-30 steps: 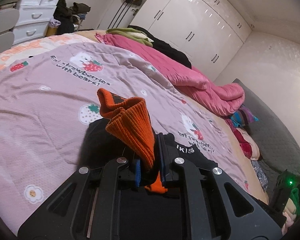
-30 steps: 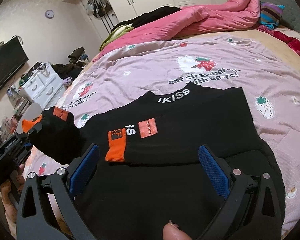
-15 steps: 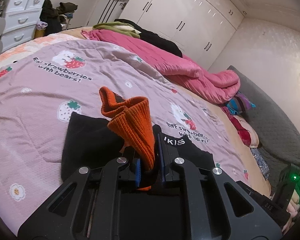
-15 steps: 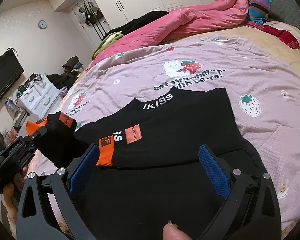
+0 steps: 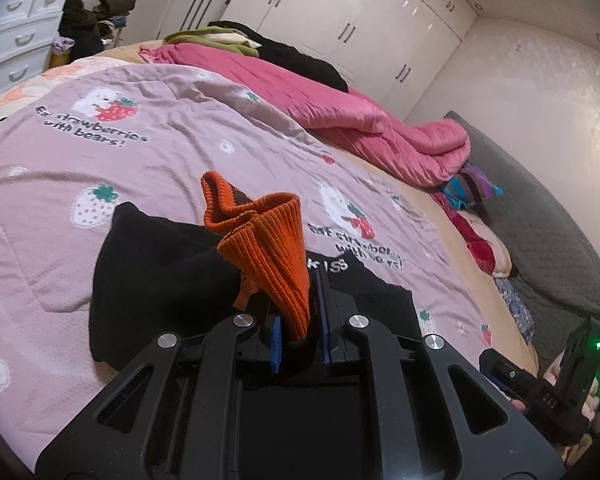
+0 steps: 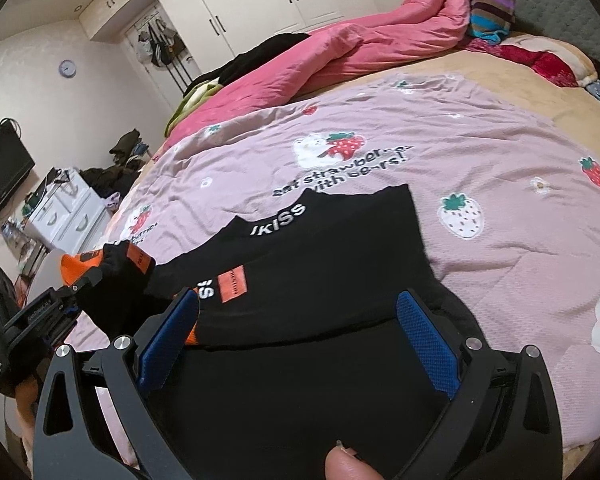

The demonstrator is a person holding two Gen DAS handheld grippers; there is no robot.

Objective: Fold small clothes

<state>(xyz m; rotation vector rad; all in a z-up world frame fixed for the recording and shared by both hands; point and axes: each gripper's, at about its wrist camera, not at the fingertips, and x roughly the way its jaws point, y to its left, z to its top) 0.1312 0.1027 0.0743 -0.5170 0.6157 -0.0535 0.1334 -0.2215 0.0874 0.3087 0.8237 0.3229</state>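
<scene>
My left gripper (image 5: 300, 322) is clamped on the orange ribbed knit cuff (image 5: 266, 248) of the black top (image 6: 320, 264), at centre frame, to carry that sleeve inward. My right gripper (image 6: 300, 328) hangs wide and empty over the top, which lies flat on the pink strawberry bedsheet (image 6: 480, 152), probably ready to hold it down.

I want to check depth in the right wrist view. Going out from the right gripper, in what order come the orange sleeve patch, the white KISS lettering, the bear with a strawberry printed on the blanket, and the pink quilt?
1. Orange sleeve patch, just past the right gripper, left of centre.
2. White KISS lettering, at the collar.
3. Printed bear with strawberry, mid-blanket.
4. Pink quilt, along the bed's far side.
</scene>
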